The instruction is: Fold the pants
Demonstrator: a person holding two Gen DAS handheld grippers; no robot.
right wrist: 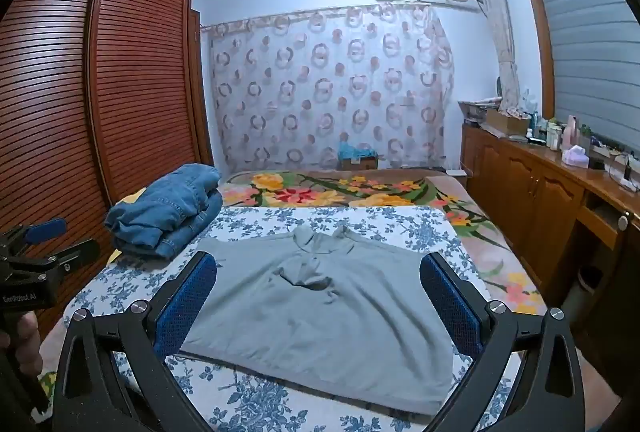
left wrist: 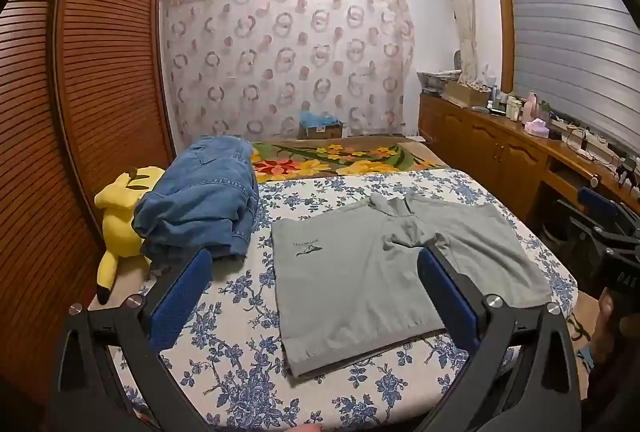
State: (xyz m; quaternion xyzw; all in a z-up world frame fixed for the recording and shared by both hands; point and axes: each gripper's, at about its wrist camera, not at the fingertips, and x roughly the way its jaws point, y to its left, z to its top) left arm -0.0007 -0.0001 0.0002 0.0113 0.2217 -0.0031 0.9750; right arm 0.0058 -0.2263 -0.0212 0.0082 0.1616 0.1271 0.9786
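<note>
Grey pants (left wrist: 372,272) lie spread flat on the blue-flowered bedsheet (left wrist: 240,372), legs apart, crotch bunched at the far middle. They also show in the right wrist view (right wrist: 320,320). My left gripper (left wrist: 316,268) is open and empty, held above the near left part of the pants. My right gripper (right wrist: 318,272) is open and empty, held above the middle of the pants. The right gripper's body shows at the right edge of the left wrist view (left wrist: 612,232); the left gripper's body shows at the left edge of the right wrist view (right wrist: 36,252).
Folded blue jeans (left wrist: 200,203) lie at the bed's far left beside a yellow plush toy (left wrist: 120,216). A flowered blanket (left wrist: 340,155) covers the far end. A slatted wooden wardrobe (left wrist: 100,71) stands left; a cluttered wooden cabinet (left wrist: 520,143) runs along the right.
</note>
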